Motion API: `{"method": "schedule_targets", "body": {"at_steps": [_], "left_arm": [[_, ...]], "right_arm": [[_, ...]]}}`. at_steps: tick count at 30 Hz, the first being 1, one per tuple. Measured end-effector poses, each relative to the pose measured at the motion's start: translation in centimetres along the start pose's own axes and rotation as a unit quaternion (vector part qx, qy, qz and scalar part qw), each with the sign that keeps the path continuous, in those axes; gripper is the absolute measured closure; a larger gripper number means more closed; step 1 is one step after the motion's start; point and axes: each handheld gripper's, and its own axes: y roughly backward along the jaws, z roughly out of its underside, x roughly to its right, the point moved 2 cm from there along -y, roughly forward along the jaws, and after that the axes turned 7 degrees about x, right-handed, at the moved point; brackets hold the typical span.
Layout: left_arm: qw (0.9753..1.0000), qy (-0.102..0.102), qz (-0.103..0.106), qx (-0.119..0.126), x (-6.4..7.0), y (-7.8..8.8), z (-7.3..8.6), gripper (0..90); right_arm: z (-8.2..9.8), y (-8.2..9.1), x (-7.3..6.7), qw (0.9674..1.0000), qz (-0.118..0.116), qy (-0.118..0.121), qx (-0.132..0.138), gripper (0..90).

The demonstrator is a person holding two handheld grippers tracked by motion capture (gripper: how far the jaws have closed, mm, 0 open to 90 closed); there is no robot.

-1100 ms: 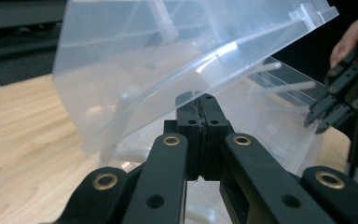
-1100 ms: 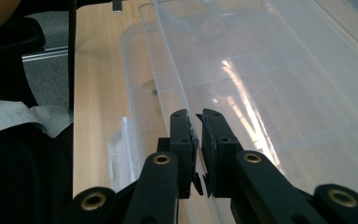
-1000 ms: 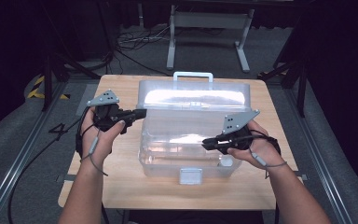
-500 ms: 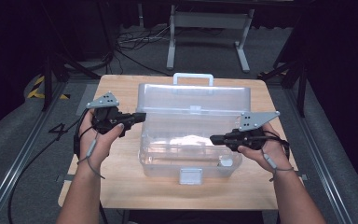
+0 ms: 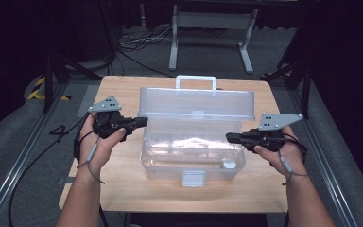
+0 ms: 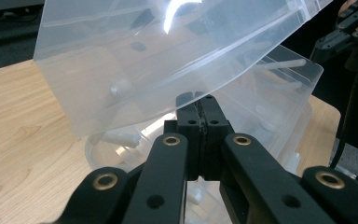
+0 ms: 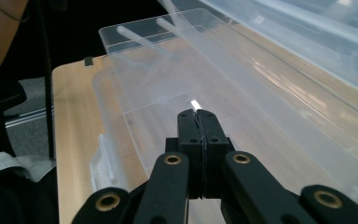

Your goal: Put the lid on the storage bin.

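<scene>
1. Sitting mid-table (image 5: pixel 123 189) in the high view, a clear box (image 5: pixel 194 151) is standing open, its lid (image 5: pixel 196 101) tilted up at the back with the handle (image 5: pixel 195 80) on the far edge and the latch (image 5: pixel 193 178) facing the person.
2. The left claw (image 5: pixel 143 121) is reaching in from the box's left side, its tip meeting the lid's left end where it joins the base; whether it is touching cannot be told from here. The jaws are looking pressed together.
3. The right claw (image 5: pixel 230 137) is pointing at the box's right wall, tip right at the rim, jaws together with nothing between them.
4. In the left gripper view, the left claw (image 6: pixel 201 99) is showing both pads (image 6: pixel 213 122) pressed flat against each other, gripping nothing. Its tip is lying just under the lid's (image 6: pixel 135 70) lower edge, with the base (image 6: pixel 279 107) beyond. The other gripper (image 6: pixel 349 25) is showing at top right.
5. In the right gripper view, the right claw (image 7: pixel 196 114) is also fully closed and holding nothing, its tip hanging over the box (image 7: pixel 135 93) interior near one long wall. The table (image 7: pixel 72 135) is showing at left.
</scene>
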Motion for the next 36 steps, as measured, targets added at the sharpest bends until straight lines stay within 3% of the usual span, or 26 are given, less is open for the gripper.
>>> {"method": "schedule_targets", "body": {"at_steps": [11, 26, 36], "left_arm": [[0.9999, -0.001, 0.005, -0.015, 0.3, 0.1, 0.3, 89.4], [0.9992, -0.004, 0.015, -0.037, 0.6, 0.3, 0.7, 89.3], [0.9986, -0.003, 0.024, -0.047, 0.9, 0.4, 0.9, 89.1]], "right_arm": [[0.5, 2.0, 1.2, 0.9991, 0.028, -0.024, 0.019, 90.0], [1.0, 3.3, 2.2, 0.9976, 0.042, -0.049, 0.025, 90.0], [1.0, 3.5, 2.3, 0.9975, 0.037, -0.058, 0.014, 90.0]]}}
